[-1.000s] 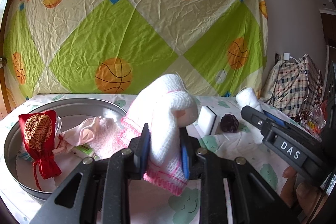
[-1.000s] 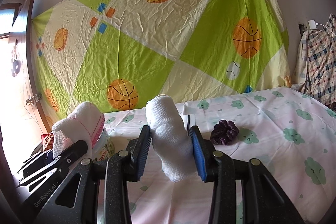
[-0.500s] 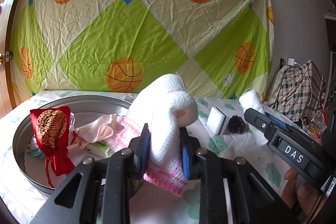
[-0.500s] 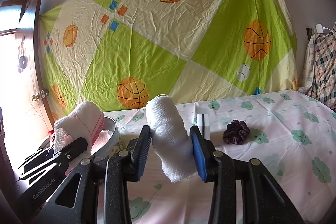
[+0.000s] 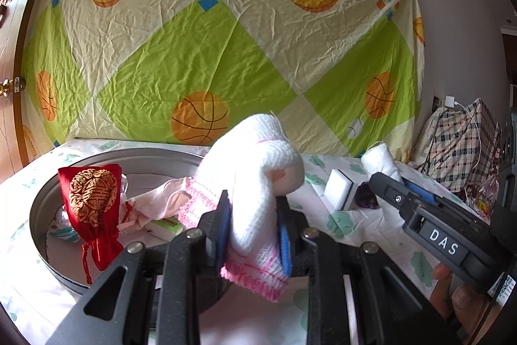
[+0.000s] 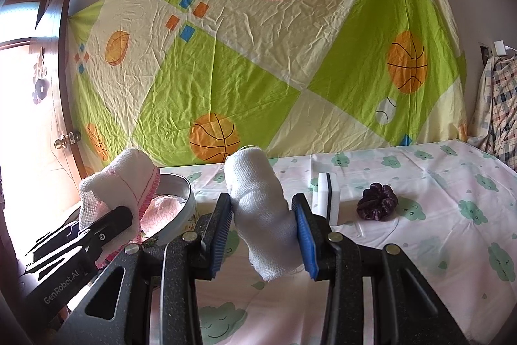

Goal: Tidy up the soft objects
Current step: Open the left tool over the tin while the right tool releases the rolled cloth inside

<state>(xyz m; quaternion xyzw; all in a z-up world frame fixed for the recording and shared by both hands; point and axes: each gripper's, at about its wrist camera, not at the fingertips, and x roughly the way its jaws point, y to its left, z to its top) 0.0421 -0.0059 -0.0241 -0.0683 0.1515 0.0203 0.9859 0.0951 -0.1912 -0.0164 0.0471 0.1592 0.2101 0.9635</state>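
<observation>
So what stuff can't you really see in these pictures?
- Left wrist view: the bottom of the metal tin is covered by the red pouch and pink cloth, so what lies underneath is hidden.
- Left wrist view: the purple scrunchie is partly behind the right claw.
- Right wrist view: the tin's inside is blocked by the pink-edged cloth in the left claw.

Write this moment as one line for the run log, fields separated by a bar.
left gripper: shut on pink-edged cloth | right gripper: shut on white cloth | metal basin: holds red pouch
</observation>
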